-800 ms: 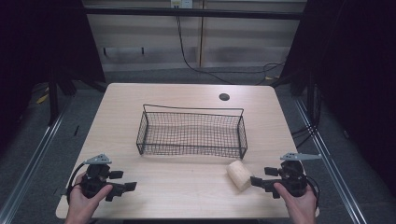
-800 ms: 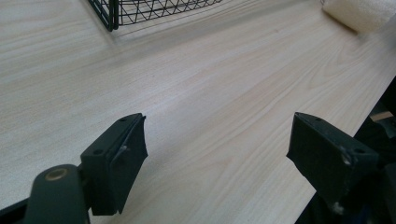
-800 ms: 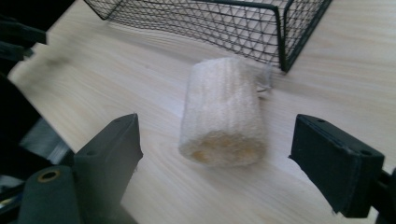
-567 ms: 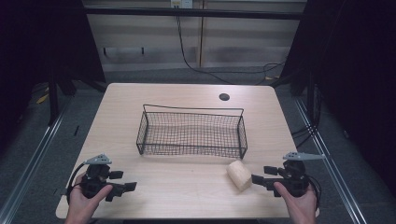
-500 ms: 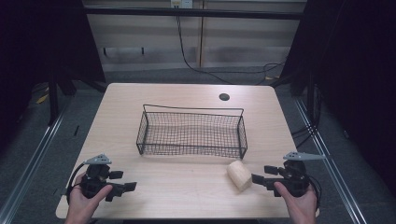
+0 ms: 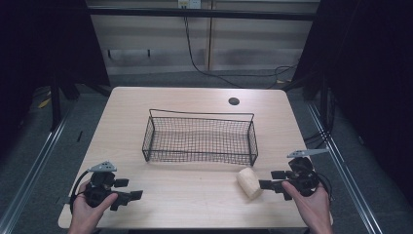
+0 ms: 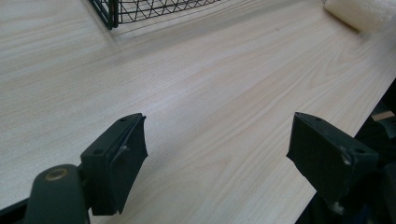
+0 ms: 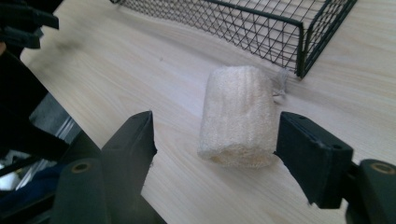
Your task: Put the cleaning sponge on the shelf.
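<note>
Your right claw (image 8: 215, 140) is spread w/ the loofah roll (image 8: 238, 114) at 12 o'clock just off the basket (image 6: 199, 139) corner on the tabletop (image 6: 195, 195) (left claw (image 7: 215, 158) spread, idle), so closing off-centre could roll it away.

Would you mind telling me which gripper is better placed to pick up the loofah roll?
The right gripper: its open jaws already face the loofah roll. The left gripper sits far across the table.

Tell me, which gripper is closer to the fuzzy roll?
Right. The right gripper is open right beside the roll; the left gripper sits far across the table.
</note>
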